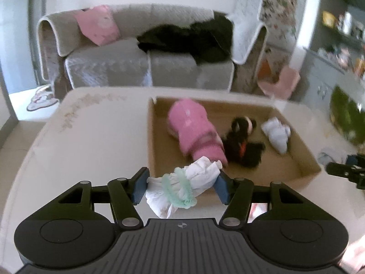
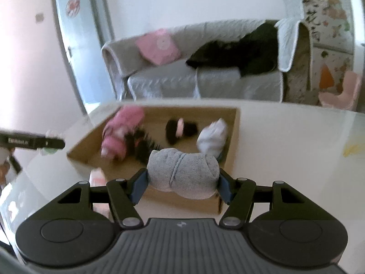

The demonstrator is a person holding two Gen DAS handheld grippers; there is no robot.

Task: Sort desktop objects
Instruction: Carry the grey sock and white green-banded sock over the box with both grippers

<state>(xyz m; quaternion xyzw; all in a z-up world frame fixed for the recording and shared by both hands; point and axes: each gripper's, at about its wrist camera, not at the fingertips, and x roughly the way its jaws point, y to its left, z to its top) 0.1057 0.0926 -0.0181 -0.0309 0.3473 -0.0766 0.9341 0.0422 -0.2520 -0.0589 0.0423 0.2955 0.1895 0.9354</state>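
Observation:
My left gripper [image 1: 181,186] is shut on a white rolled sock with a mint-green frilled cuff [image 1: 182,188], held above the near edge of a shallow cardboard box [image 1: 305,171]. My right gripper [image 2: 182,183] is shut on a grey rolled sock bundle tied with a cord [image 2: 182,174], held over the same cardboard box [image 2: 236,132] at its near corner. Inside the box lie a pink garment [image 1: 194,130], a black fluffy item [image 1: 241,146] and a white bundle [image 1: 277,134]. Each gripper shows at the edge of the other's view.
The box sits on a glossy white table [image 1: 91,141]. Behind the table stands a grey sofa [image 1: 136,68] with a pink cushion [image 1: 98,25] and a black throw [image 1: 194,38]. A pale cloth [image 1: 330,156] lies on the table right of the box.

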